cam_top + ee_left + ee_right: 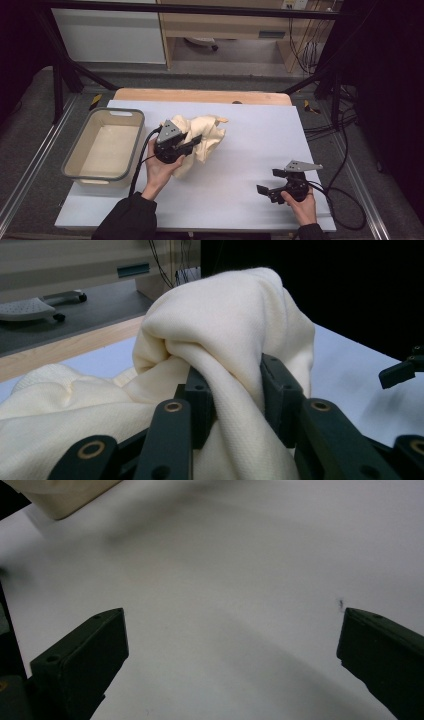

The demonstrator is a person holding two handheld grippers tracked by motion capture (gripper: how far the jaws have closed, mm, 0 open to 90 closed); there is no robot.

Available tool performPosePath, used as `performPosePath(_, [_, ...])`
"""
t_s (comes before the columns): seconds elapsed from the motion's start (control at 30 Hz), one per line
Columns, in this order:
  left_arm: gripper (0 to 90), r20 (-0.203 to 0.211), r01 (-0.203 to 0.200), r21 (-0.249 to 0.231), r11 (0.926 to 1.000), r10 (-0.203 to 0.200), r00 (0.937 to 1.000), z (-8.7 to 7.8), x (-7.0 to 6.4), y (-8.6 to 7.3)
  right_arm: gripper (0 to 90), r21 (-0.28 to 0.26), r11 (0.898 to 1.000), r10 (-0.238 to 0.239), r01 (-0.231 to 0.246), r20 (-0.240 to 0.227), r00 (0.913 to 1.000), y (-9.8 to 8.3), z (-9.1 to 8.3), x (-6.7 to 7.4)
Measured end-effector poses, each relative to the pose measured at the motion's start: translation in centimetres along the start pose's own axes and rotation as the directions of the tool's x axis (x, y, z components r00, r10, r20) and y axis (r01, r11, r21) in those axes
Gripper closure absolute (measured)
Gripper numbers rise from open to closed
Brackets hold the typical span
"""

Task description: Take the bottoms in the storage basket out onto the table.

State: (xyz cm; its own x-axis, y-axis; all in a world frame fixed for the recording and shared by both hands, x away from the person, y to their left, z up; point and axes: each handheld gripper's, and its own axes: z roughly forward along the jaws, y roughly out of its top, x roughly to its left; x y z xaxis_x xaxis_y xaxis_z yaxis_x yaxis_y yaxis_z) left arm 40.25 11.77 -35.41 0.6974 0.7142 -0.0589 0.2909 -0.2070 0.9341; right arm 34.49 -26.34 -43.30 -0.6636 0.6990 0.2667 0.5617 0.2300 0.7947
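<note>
A person sits at a table covered by a pale grey sheet (240,150), holding a black two-jaw gripper in each hand. The left gripper (192,141) is clamped on a cream-coloured cloth (202,134), which lies crumpled near the middle of the table, just to the right of a grey-rimmed plastic tub (86,140). In the left gripper view, a thick fold of the cloth (225,330) is pinched between the two jaws and rises in a bunched peak above them, while the rest spreads out low to the left. The right gripper (270,181) rests near the table's front right corner, well apart from the cloth. Its jaws stand wide apart over the bare sheet (225,580), with nothing between them.
</note>
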Motion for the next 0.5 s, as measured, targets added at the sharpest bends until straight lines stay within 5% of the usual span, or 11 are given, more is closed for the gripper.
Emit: performPosePath(0.5, [68.9,0.019,0.007,0.048,0.9988,-0.008,0.9998,1.8,-0.6,-1.6,0.5,0.001,1.000,-0.004,0.004,0.001,1.0000,0.0,0.0,0.0])
